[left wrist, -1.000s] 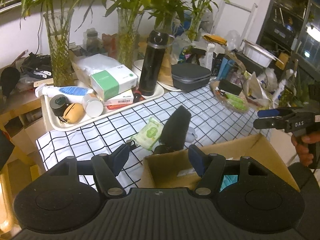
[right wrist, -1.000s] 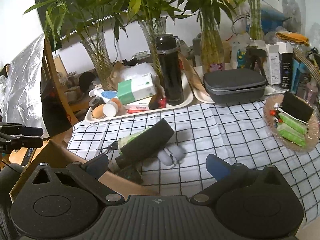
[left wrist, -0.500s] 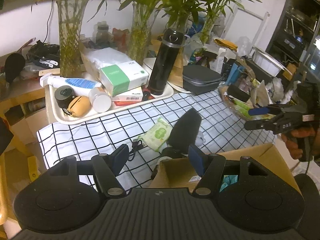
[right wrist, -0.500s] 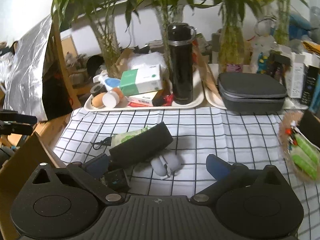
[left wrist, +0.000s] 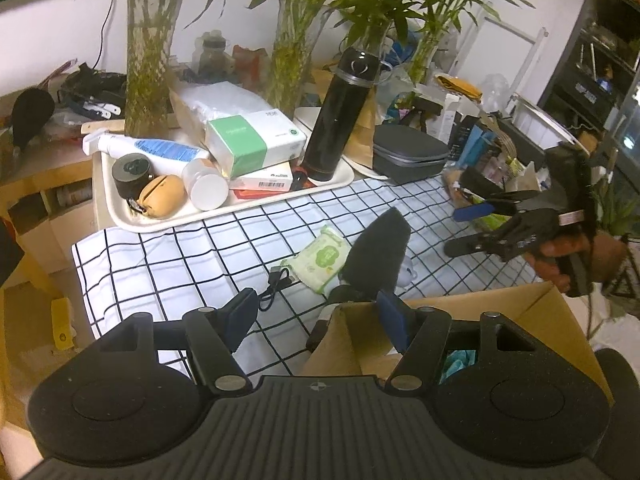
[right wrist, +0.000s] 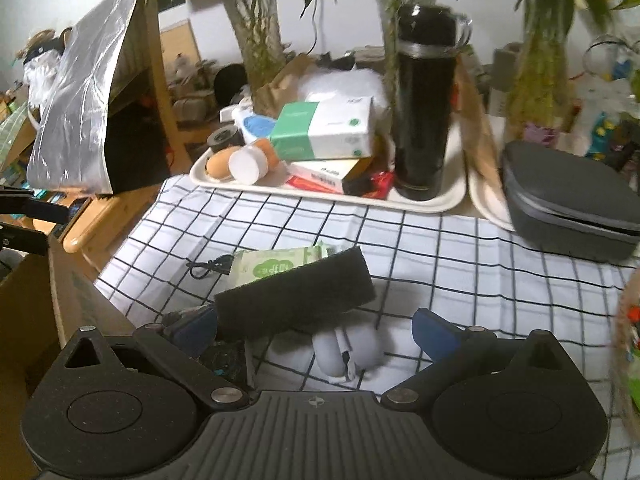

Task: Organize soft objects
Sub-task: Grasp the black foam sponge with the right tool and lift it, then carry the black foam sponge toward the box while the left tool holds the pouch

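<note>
A black foam block [left wrist: 378,256] lies tilted on the checked cloth, resting on a green wipes pack [left wrist: 320,256] and a pale lilac soft item [right wrist: 348,350]. A cardboard box [left wrist: 520,312] stands at the table's near edge. My left gripper [left wrist: 316,318] hangs open over the box's corner, holding nothing. My right gripper [right wrist: 316,330] is open just above the cloth, and the foam block [right wrist: 296,296] and the lilac item lie between its fingers, untouched. In the left wrist view the right gripper [left wrist: 460,230] comes in from the right, held by a hand.
A white tray [right wrist: 448,200] at the back carries a black flask [right wrist: 424,100], a tissue box [right wrist: 324,128] and small bottles. A grey zip case [right wrist: 568,208] lies to its right. Glass vases with bamboo stand behind. A black cable [right wrist: 210,268] lies beside the wipes pack [right wrist: 272,266].
My right gripper has come lower and closer to the foam block and has rolled somewhat. In the left wrist view it has moved left toward the block. The left gripper has barely shifted.
</note>
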### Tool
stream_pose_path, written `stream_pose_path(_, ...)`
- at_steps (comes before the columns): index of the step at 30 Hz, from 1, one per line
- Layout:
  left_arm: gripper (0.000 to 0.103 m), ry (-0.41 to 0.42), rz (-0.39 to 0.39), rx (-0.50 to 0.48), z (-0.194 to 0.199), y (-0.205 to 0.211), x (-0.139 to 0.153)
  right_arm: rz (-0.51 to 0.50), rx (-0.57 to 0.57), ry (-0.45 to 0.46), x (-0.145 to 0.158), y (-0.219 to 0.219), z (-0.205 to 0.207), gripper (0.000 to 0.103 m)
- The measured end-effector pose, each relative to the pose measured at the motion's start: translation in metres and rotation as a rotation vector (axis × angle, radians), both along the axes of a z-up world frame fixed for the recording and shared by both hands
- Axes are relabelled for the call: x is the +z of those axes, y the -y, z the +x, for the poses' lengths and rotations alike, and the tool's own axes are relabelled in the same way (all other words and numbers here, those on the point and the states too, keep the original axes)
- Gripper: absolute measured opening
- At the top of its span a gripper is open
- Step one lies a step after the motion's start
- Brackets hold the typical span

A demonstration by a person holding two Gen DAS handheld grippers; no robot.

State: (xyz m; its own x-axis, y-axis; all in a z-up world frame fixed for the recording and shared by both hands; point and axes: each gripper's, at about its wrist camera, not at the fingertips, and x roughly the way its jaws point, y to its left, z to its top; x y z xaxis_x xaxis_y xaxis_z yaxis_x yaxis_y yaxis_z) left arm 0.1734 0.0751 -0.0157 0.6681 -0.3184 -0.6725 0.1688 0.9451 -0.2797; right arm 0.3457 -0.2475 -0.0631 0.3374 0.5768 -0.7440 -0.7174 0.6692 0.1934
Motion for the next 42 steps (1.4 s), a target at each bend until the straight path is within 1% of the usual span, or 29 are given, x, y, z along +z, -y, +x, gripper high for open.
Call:
stream_pose_path(5,0.065,-0.002,-0.016,0.015,-0.001,-0.004,0.000,-0.021,0.030,-0.021,-0.022,-0.011,0.023,0.102)
stream_pose_path(12,0.065,-0.004,-0.025,0.021,-0.001,-0.008,-0.001,0.070,0.030,-0.103,-0.048,-0.022,0.057,0.101)
stream_pose_path(16,0.065,-0.008,-0.038,0.035,-0.002,-0.013,-0.001,0.120,0.039,-0.182,-0.063,-0.028,0.070,0.087)
stream_pose_path(17,0.065,-0.007,-0.041,0.040,-0.002,-0.014,0.000,0.139,0.046,-0.200,-0.065,-0.030,0.071,0.078)
stream_pose_path(19,0.065,-0.007,-0.044,0.055,-0.003,-0.016,0.000,0.169,0.059,-0.233,-0.067,-0.032,0.070,0.073)
stream_pose_path(21,0.065,-0.005,-0.055,0.063,-0.003,-0.019,0.001,0.163,0.075,-0.213,-0.063,-0.034,0.066,0.067)
stream_pose_path(23,0.065,-0.007,-0.062,0.069,-0.003,-0.020,0.002,0.168,0.084,-0.200,-0.057,-0.032,0.061,0.058)
stream_pose_path(26,0.065,-0.002,-0.059,0.072,-0.002,-0.021,0.003,0.176,0.072,-0.164,-0.046,-0.027,0.053,0.053)
stream_pose_path(30,0.065,0.007,-0.055,0.077,-0.001,-0.022,0.007,0.199,0.035,-0.114,-0.028,-0.014,0.042,0.050)
stream_pose_path(33,0.065,0.018,-0.034,0.070,0.003,-0.023,0.011,0.206,-0.021,-0.062,-0.013,-0.004,0.033,0.050)
stream_pose_path(35,0.065,0.008,-0.012,0.058,0.012,-0.024,0.010,0.210,-0.058,-0.032,-0.003,0.005,0.028,0.049)
stream_pose_path(37,0.065,-0.015,0.012,0.034,0.026,-0.026,0.004,0.207,-0.083,0.000,0.007,0.013,0.021,0.049)
stream_pose_path(39,0.065,-0.020,0.042,0.025,0.041,-0.027,-0.004,0.205,-0.107,0.031,0.016,0.023,0.014,0.049)
stream_pose_path(42,0.064,-0.020,0.061,-0.019,0.060,-0.027,-0.017,0.220,-0.148,0.051,0.027,0.040,0.004,0.049)
